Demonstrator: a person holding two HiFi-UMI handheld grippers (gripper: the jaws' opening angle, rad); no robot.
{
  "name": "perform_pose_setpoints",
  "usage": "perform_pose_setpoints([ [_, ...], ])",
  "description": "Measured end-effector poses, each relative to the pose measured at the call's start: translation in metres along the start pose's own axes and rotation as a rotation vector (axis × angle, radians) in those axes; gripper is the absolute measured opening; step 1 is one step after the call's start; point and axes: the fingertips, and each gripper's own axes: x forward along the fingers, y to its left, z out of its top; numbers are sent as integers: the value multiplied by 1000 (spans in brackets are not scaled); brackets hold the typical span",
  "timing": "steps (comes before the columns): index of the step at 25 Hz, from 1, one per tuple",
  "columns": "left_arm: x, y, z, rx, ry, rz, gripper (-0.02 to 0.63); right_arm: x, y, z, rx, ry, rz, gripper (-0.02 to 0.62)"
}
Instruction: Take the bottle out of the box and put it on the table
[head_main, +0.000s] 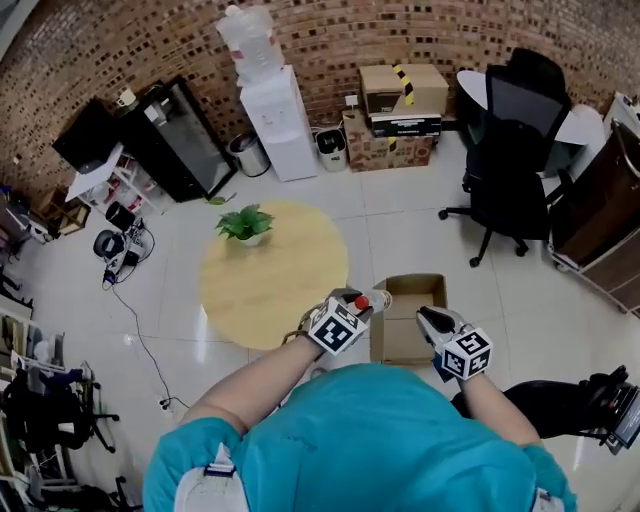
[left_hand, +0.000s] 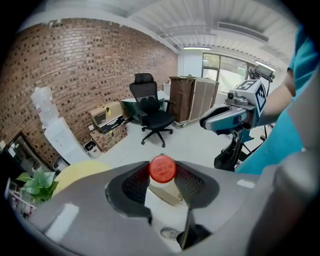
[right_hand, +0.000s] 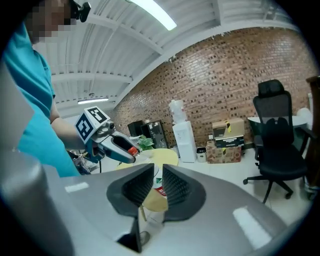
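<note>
The bottle (head_main: 375, 299), pinched at its red cap by the left tongs (left_hand: 162, 172) over the box's (head_main: 415, 281) upper-left corner in the head view, wants a steady carry left and an upright landing on the round worktop (head_main: 270, 290), the right tongs (right_hand: 158, 172) narrowly apart, empty.

Two grippers, the left gripper (head_main: 358, 300) and the right gripper (head_main: 428, 318); one red-capped bottle (left_hand: 162, 169), between the left jaws; one open cardboard box (head_main: 415, 283); one round tabletop (head_main: 270, 290); one potted plant (head_main: 245, 223); one office chair (head_main: 515, 170); one water dispenser (head_main: 278, 120); two bins (head_main: 249, 155).
</note>
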Motion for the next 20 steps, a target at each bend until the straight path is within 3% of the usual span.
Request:
perform_pose_setpoints([
  [5, -54, 60, -59, -24, -35, 7, 153, 90, 51, 16, -37, 29, 16, 51],
  [11, -110, 126, -145, -49, -48, 20, 155, 187, 103, -7, -47, 59, 9, 51],
  [20, -142, 215, -212, -107, 0, 104, 155, 289, 134, -26, -74, 155, 104, 51],
])
